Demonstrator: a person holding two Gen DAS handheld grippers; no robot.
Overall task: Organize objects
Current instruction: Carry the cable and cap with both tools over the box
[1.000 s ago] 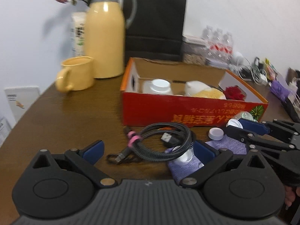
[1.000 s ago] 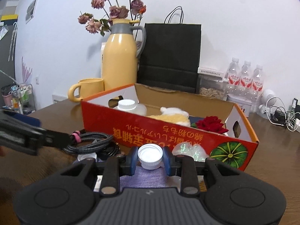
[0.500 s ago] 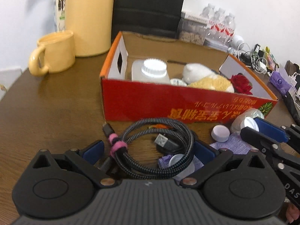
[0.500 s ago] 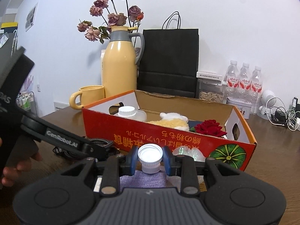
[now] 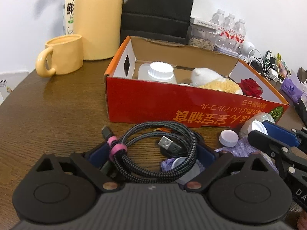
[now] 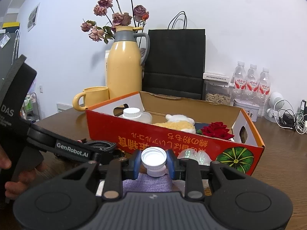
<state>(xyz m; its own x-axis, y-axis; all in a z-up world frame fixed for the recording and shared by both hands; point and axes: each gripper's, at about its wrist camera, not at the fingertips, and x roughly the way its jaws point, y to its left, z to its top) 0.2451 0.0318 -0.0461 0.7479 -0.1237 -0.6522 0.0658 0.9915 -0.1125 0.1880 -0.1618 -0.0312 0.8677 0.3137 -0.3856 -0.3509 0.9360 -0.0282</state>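
Observation:
A coiled black braided cable (image 5: pixel 153 149) with a pink tie lies on the wooden table in front of the red cardboard box (image 5: pixel 191 107). My left gripper (image 5: pixel 151 154) is open, its blue pads on either side of the coil. My right gripper (image 6: pixel 154 162) is shut on a white bottle cap (image 6: pixel 153 156) and holds it above a purple cloth (image 6: pixel 147 182); it also shows in the left wrist view (image 5: pixel 258 127). Another white cap (image 5: pixel 229 138) lies on the cloth (image 5: pixel 243 149). The box holds a white-lidded jar (image 5: pixel 160 71), a plush toy (image 5: pixel 213 79) and a red rose (image 5: pixel 250 87).
A yellow mug (image 5: pixel 63 57) and a yellow thermos (image 5: pixel 97 19) stand behind the box at the left, with a black paper bag (image 5: pixel 157 9) behind. Water bottles (image 6: pixel 252 84) and tangled chargers (image 6: pixel 287 118) sit at the back right. A crumpled clear plastic bottle (image 6: pixel 191 156) lies by the box front.
My left gripper has moved forward and down so that the cable coil now lies between its open pads. My right gripper has lifted the white cap a little.

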